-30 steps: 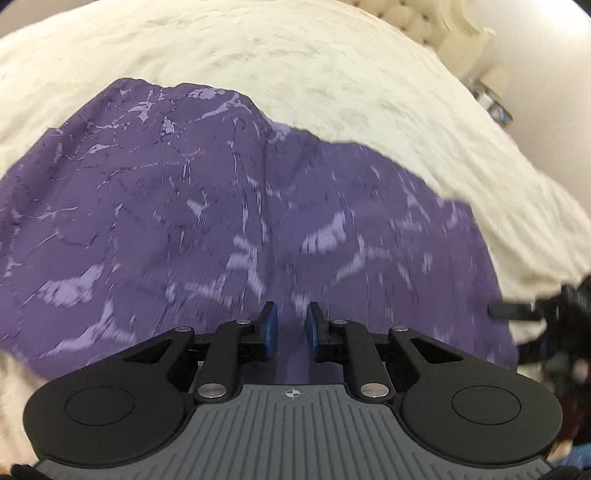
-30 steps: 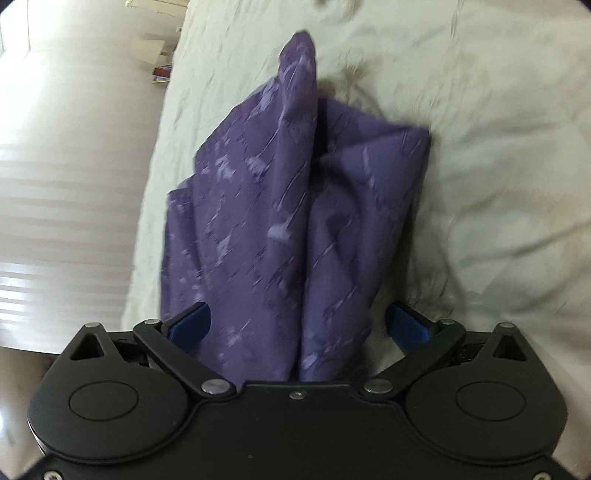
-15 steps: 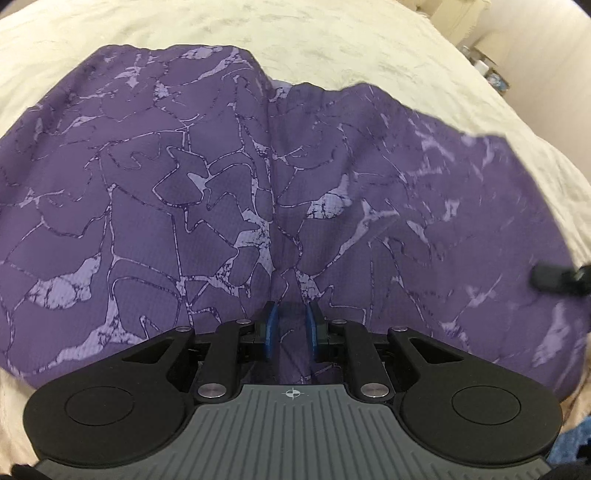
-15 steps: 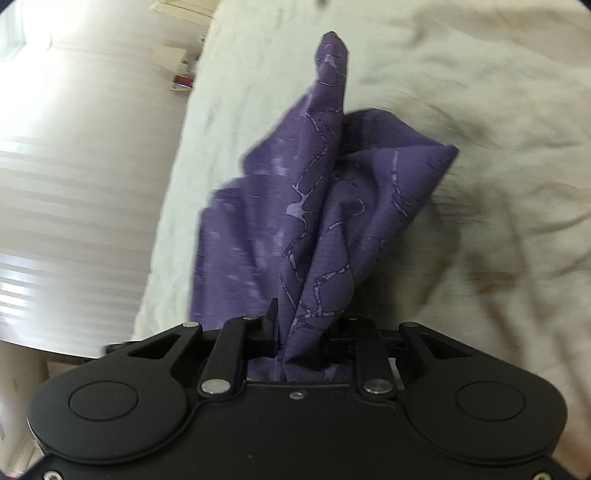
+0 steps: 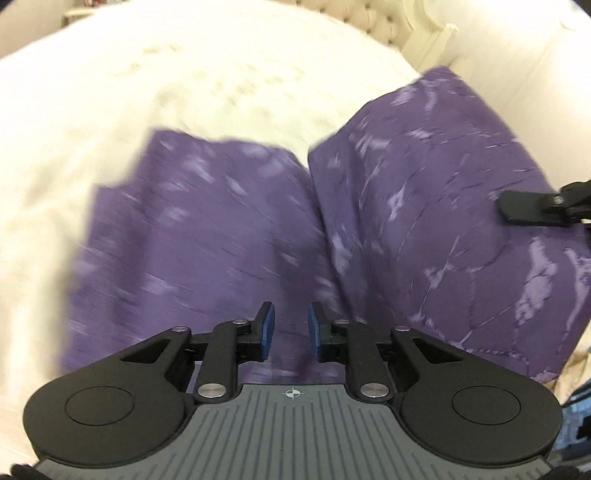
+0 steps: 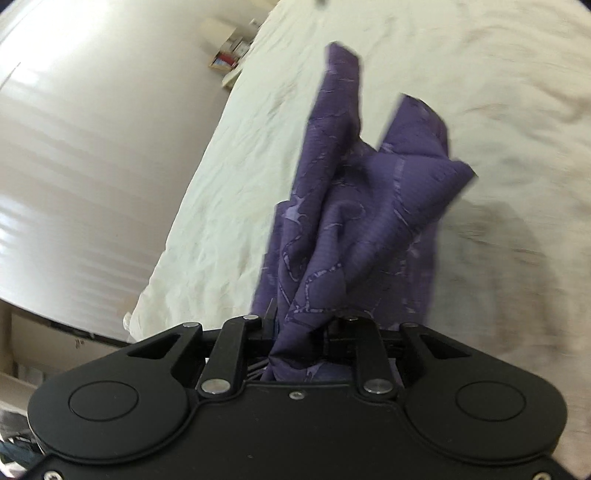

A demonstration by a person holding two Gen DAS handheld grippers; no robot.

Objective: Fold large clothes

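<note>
A purple marbled garment (image 5: 229,236) hangs over the cream bed, held up at its near edge. My left gripper (image 5: 291,330) has its blue pads close together with purple cloth between them, shut on the garment's edge. My right gripper (image 6: 301,326) is shut on a bunched fold of the same garment (image 6: 354,221), which rises in peaks in front of it. The right gripper's finger (image 5: 532,208) shows at the right edge of the left wrist view, against a lifted fold of cloth.
A cream bedspread (image 5: 184,92) covers the bed (image 6: 498,92). A tufted headboard (image 5: 373,22) stands at the far end. The bed's left edge drops to a pale floor (image 6: 74,166), with a small shelf unit (image 6: 225,55) by the wall.
The right gripper, open a second ago, has shut on the cloth and lifted it. The garment has come up off the bed and its right side has folded upward; both views swung.
</note>
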